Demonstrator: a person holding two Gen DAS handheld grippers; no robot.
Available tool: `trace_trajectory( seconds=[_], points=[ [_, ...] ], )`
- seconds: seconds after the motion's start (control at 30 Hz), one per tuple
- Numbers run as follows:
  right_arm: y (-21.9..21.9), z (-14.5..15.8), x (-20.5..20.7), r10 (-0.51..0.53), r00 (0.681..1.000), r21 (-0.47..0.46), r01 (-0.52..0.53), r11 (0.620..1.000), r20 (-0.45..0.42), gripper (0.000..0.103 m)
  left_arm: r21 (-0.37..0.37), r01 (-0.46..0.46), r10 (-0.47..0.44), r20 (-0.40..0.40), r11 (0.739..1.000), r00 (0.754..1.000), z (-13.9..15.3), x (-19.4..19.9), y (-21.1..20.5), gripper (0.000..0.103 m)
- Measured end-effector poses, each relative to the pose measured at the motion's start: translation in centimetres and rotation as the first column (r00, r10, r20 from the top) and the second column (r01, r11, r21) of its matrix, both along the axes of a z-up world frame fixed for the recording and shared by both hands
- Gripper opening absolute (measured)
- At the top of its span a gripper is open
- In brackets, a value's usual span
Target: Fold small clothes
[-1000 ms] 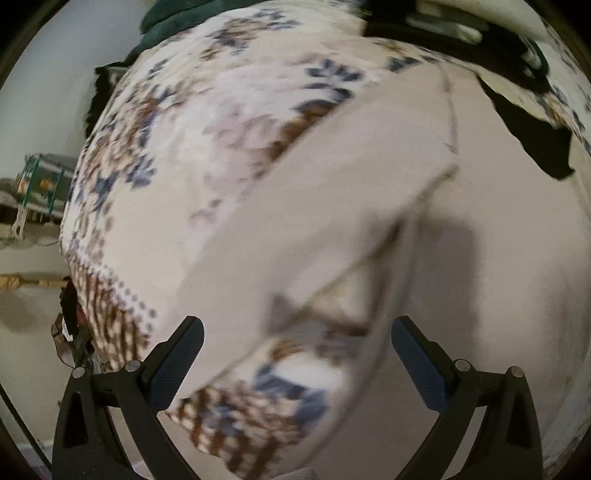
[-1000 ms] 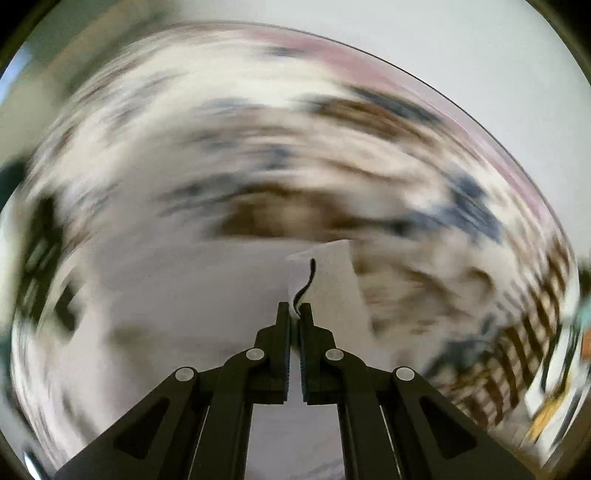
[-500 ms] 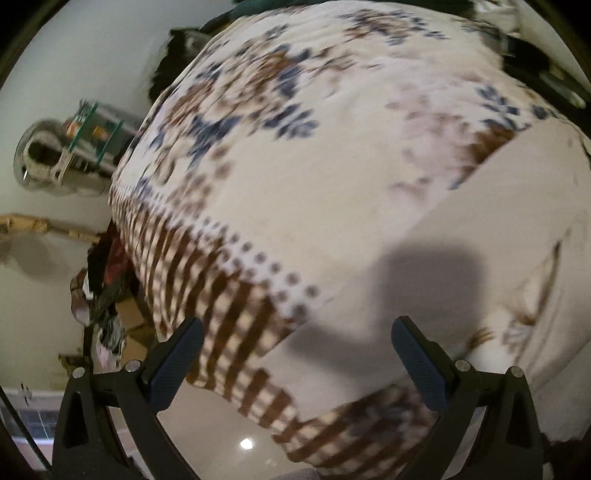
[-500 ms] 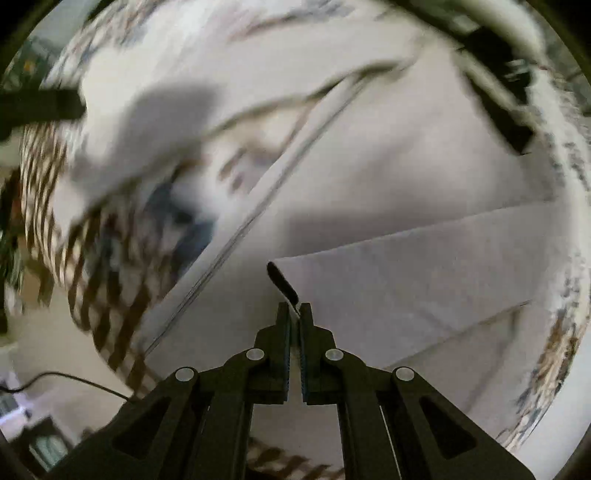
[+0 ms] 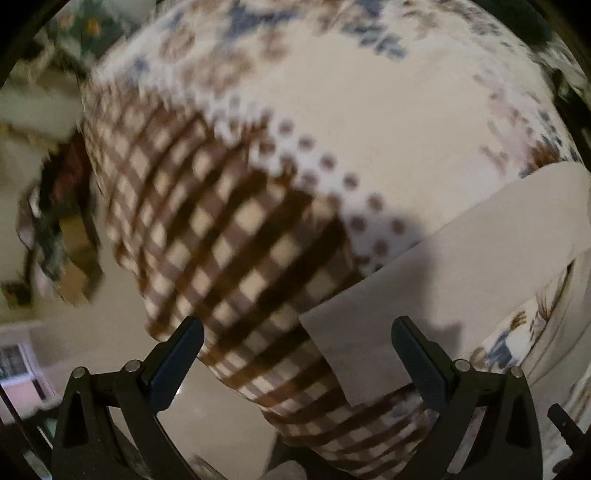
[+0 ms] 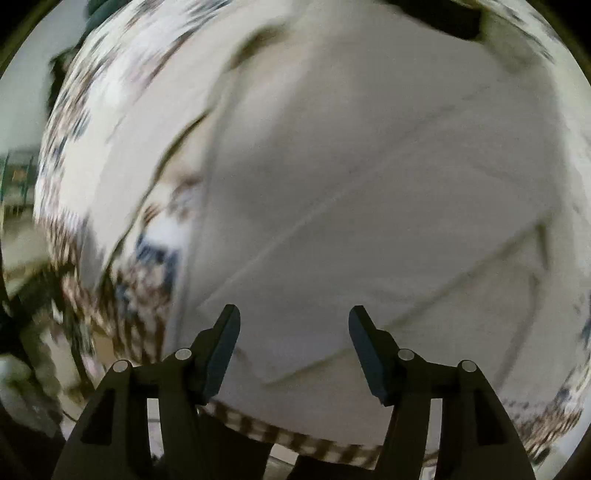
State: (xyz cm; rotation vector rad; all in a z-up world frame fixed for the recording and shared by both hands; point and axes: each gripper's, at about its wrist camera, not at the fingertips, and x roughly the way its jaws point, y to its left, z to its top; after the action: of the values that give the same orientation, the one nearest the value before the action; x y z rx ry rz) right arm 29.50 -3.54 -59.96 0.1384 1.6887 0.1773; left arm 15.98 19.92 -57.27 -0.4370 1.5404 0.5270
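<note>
A pale beige garment (image 6: 369, 192) lies spread and partly folded on a bed with a patterned blanket (image 5: 332, 110). In the right wrist view my right gripper (image 6: 293, 343) is open and empty just above the garment's folded layers. In the left wrist view my left gripper (image 5: 297, 354) is open and empty above the garment's lower corner (image 5: 354, 332), near the checked border of the blanket (image 5: 229, 236).
The bed's edge drops to a pale floor (image 5: 110, 325) at the left. Cluttered items (image 5: 48, 229) stand beside the bed at the far left. A dark cloth (image 6: 443, 18) lies at the far end of the bed.
My right gripper has opened and let go of the garment edge it held, which now lies folded over. My left gripper has swung left toward the bed's checked corner, staying open.
</note>
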Motion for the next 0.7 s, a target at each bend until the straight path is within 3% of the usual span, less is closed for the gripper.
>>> trace_trajectory(
  seconds=[0.07, 0.13, 0.17, 0.23, 0.37, 0.5, 0.6, 0.7],
  points=[
    [-2.5, -0.3, 0.7, -0.049, 0.999, -0.017, 0.049, 0.999, -0.009, 0.063, -0.107, -0.078, 0.077, -0.01, 0.991, 0.997, -1.8, -0.2, 0.9, 0.095],
    [-5.0, -0.9, 0.7, -0.083, 0.996, -0.042, 0.082, 0.996, -0.013, 0.063, -0.184, -0.127, 0.133, 0.023, 0.975, 0.991, -2.4, 0.0, 1.1, 0.074],
    [-5.9, -1.1, 0.7, -0.104, 0.994, -0.058, 0.103, 0.993, -0.016, 0.063, -0.185, -0.132, 0.142, 0.045, 0.974, 0.989, -2.3, 0.5, 0.8, 0.054],
    [-7.8, -1.7, 0.5, -0.125, 0.992, -0.069, 0.123, 0.99, -0.019, 0.063, -0.151, -0.119, 0.13, 0.067, 0.981, 0.989, -1.6, 1.1, 0.0, 0.005],
    [-9.8, -1.5, -0.5, -0.148, 0.989, -0.094, 0.146, 0.985, -0.015, 0.063, -0.023, -0.076, 0.079, 0.147, 0.997, 0.986, 2.6, 2.0, -2.6, 0.004],
    [-11.3, -1.6, -1.9, -0.153, 0.988, -0.08, 0.151, 0.985, -0.015, 0.063, 0.066, 0.063, -0.077, 0.235, 0.996, 0.969, 8.2, 2.6, -7.1, 0.004],
    [-13.1, -1.1, -3.5, -0.161, 0.987, -0.074, 0.159, 0.984, -0.015, 0.063, 0.065, 0.249, -0.257, 0.305, 0.966, 0.917, 11.4, 3.0, -13.1, 0.004],
    [-15.6, -0.9, -5.4, -0.175, 0.984, -0.081, 0.173, 0.982, -0.02, 0.063, 0.016, 0.454, -0.431, 0.345, 0.891, 0.834, 12.2, 3.1, -21.3, 0.005]
  ],
)
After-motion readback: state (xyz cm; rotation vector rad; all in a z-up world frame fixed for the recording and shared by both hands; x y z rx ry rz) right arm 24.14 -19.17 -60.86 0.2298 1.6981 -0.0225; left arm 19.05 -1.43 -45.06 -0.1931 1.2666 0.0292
